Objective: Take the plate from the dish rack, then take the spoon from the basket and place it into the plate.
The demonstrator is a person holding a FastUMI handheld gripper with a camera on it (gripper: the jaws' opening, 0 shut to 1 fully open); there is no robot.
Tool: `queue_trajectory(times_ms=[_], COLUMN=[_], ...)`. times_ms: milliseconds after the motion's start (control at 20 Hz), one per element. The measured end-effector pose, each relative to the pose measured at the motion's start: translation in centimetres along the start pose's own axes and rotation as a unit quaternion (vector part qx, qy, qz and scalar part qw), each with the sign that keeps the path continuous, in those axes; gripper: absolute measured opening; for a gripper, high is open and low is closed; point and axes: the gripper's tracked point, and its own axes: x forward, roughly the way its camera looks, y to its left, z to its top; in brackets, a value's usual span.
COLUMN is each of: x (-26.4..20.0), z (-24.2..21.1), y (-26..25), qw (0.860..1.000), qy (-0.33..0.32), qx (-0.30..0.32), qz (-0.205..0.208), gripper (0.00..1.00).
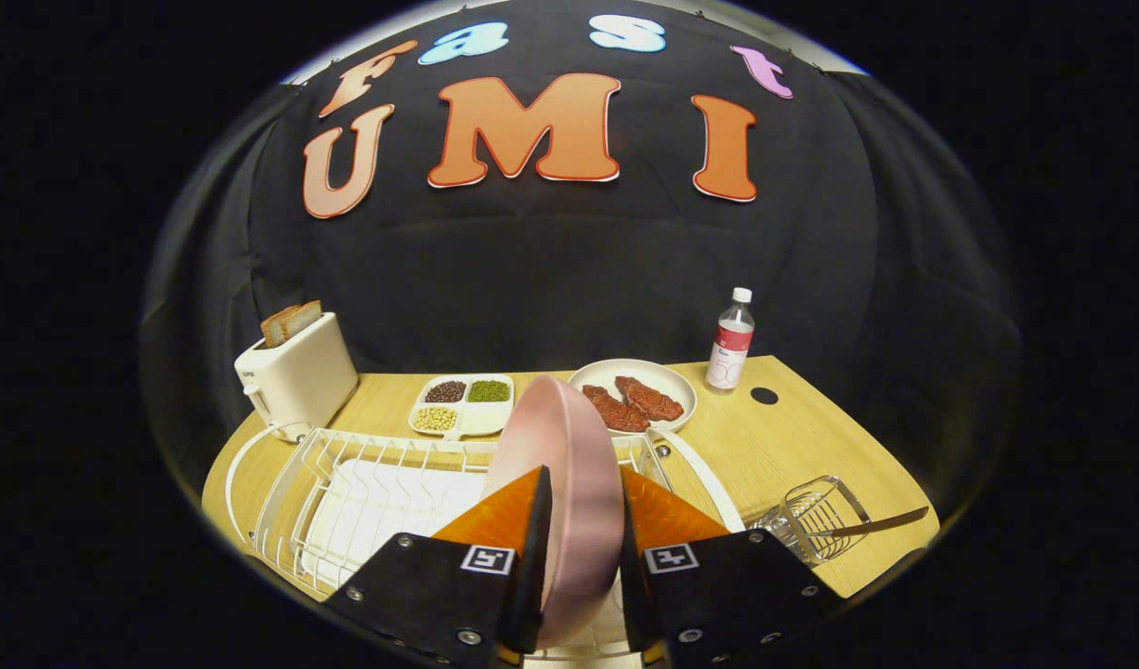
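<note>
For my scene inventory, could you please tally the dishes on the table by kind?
Pink plate, on edge between the gripper fingers, over the dish rack: 1
White plate of meat: 1
Divided tray of beans: 1
Total: 3

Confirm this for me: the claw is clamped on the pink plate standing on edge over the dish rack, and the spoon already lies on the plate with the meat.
One thing is off. In the gripper view the spoon still sits in the wire basket, not on the meat plate. The rest holds: the claw is clamped on the pink plate, on edge over the dish rack.
</note>
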Motion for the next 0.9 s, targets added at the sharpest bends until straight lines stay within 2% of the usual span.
queue_trajectory(times_ms=[100,200,450,900], x=[-0.1,-0.4,-1.6,-6.3], z=[0.2,1.1,4.5,7.1], y=[-0.6,-0.1,0.3,-0.1], qw=[1.000,1.000,0.995,0.994], qy=[0.000,-0.004,-0.042,-0.072], qx=[0.007,0.004,-0.069,-0.063], qz=[-0.022,-0.026,-0.060,-0.043], gripper=[0.31,0.27,0.25,0.25])
